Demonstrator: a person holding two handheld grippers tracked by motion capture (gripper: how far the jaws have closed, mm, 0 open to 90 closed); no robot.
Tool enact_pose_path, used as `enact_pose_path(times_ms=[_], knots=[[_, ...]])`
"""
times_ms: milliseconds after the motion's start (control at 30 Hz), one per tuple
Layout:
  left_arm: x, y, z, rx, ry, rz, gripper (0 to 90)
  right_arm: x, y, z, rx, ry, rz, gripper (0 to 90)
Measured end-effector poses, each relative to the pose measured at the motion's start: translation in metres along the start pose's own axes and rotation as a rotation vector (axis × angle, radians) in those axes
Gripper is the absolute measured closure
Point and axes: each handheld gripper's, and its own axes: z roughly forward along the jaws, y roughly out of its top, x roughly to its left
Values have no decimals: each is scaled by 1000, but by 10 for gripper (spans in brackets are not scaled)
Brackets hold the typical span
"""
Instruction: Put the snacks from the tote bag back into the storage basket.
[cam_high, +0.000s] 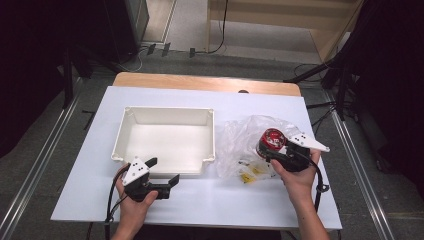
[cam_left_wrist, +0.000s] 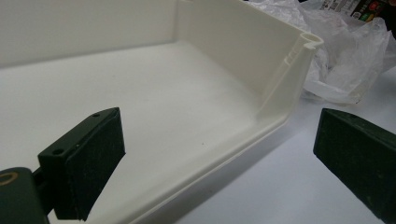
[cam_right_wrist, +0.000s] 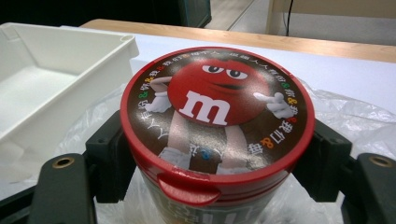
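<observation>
The round candy tub with the red lid (cam_right_wrist: 215, 126) sits upright on the crumpled clear plastic bag, over on the right half of the tabletop, just right of the white tray. The lid has a red cartoon candy character with a white "m" printed on it.

Biggest thing first: the white-covered tabletop (cam_high: 200, 200) carries everything, with a strip of bare wood showing along its far edge. Next is the white rectangular plastic tray (cam_high: 167, 140), nothing in it, sitting left of centre. The clear plastic bag (cam_high: 240, 137) is bunched up just beside the tray's right wall, and a couple of small yellow packets (cam_high: 250, 172) lie at its near edge.

The right tongs (cam_high: 272, 155) are clamped on the tub, one black pad on each side just under the lid rim, which is really clear in the right gripper view.

The left tongs (cam_high: 162, 172) are spread wide with nothing between them, hovering at the tray's near right corner. In the left gripper view one pad is over the tray floor and the other is outside over the tabletop.
</observation>
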Motion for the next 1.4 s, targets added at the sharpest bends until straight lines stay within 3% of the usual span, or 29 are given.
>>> enact_pose_path(times_ms=[300, 633, 833, 1067, 1167, 1400], knots=[[7, -1, -7, -8, 9, 39, 26, 5, 7, -4, 0, 13, -11, 258], [17, -3, -15, -23, 35, 17, 27, 16, 16, -1, 11, 45, -22, 258], [19, -5, -22, -21, 63, 30, 27, 23, 24, -1, 1, 68, -9, 258], [22, -7, -28, -24, 71, 40, 27, 36, 31, 4, 8, 80, -40, 258], [22, -7, -27, -18, 97, 50, 26, 41, 33, 6, 16, 78, -49, 258], [23, -8, -31, -27, 97, 55, 26, 43, 37, 7, 23, 90, -40, 258]])
